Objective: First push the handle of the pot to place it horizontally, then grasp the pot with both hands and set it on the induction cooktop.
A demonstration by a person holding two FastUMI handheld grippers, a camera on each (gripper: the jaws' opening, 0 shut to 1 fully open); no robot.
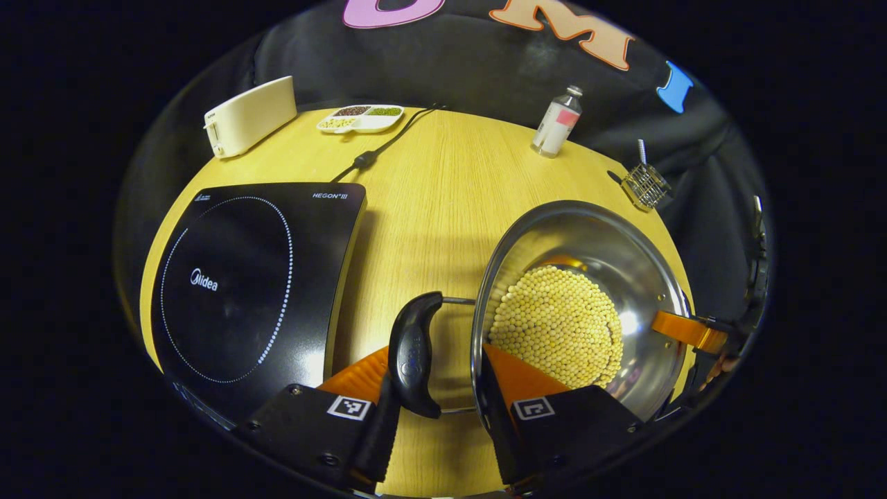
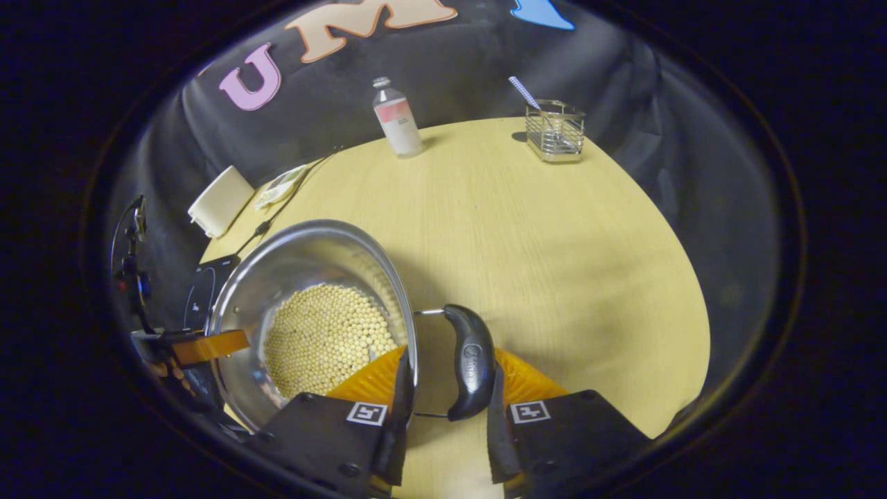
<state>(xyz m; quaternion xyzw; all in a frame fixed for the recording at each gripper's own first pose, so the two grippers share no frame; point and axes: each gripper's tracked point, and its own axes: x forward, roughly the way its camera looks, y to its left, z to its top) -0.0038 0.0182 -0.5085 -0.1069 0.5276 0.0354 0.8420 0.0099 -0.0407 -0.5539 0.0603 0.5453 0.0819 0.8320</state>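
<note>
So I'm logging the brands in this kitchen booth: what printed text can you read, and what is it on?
"Midea": on the black glass induction cooktop, inside its dotted ring.
"HEGON III": at that cooktop's far right corner.
Small print at the cooktop's far left corner: too small to read.
Label on the small clear bottle: too small to read.
Mark moulded on the steel pot's black handle: blurred, unreadable.

Left gripper (image 1: 440, 405) fingers set astride pot (image 1: 578, 305) handle (image 1: 414, 353); induction cooktop (image 1: 253, 291) seen at left.
</note>
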